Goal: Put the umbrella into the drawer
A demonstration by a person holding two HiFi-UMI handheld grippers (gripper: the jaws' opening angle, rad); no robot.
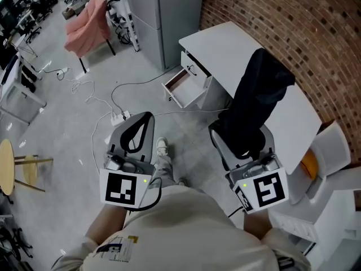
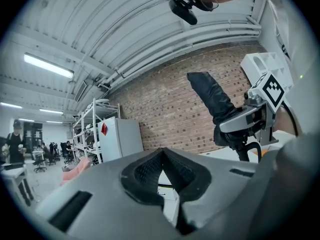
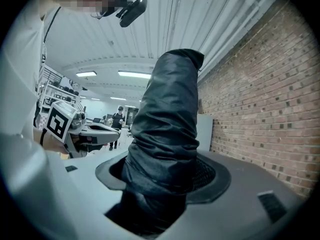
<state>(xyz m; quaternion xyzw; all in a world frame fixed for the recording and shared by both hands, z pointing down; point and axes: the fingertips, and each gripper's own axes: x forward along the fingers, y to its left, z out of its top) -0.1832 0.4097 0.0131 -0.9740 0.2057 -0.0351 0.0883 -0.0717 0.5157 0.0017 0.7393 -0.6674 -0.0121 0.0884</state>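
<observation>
From over the person's head, a white bench (image 1: 225,47) stands along the brick wall (image 1: 265,10) with its drawer (image 1: 174,97) pulled open. A tall cabinet (image 1: 163,16) is just past it, and a chair draped in pink (image 1: 87,21) sits well back. Cables (image 1: 93,103) trail across the grey floor. Nothing lies between the drawer and the grippers. The right gripper (image 1: 243,145) is clamped on the black umbrella (image 1: 259,95), which is folded in its sleeve. The umbrella runs on past the jaw tips and its far end shows against the bench top. The left gripper (image 1: 144,119) is held alongside, apart from it, over the floor.

In the left gripper view there is shelving (image 2: 92,129) and the cabinet against the brick. The jaws are pressed together at the tips with nothing between them, and they point level. The umbrella shows up at the right, in the other gripper.

In the right gripper view the umbrella fills the middle. Both pads grip it low on its length, and the rest reaches out beyond the jaws. The brick is to the right, and a person (image 3: 118,116) stands far off.
</observation>
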